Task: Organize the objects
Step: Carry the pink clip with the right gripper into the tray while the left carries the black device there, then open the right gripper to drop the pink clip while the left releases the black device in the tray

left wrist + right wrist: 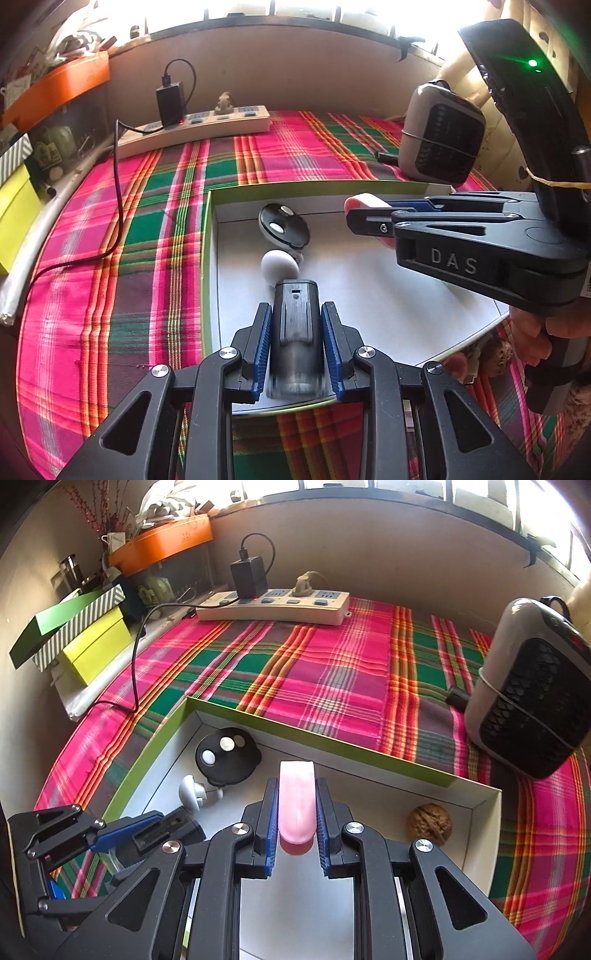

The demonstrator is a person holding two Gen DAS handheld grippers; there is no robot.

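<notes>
Blue pads of the left gripper (297,347) press both sides of a dark cylindrical device (295,332), jaws closed down on it, held over the near part of the box (207,258), a shallow white tray with green walls. To its right the right gripper (295,825) has its jaws pinched tight on a pink rounded piece (296,805), also above the box floor; a hand (532,332) shows behind its handle. Inside the box, just past the dark device, lies a small white knob-shaped object (279,266), and touching or just beyond that a black oval gadget with pale buttons (282,225) near the far left corner. A walnut (430,823) sits by the box's right wall. The box rests on a pink and green plaid cloth (147,192). Farther back stand a grey heater (532,690) on the right and a power strip (273,609) with a black charger (249,576) plugged in, against the wall
</notes>
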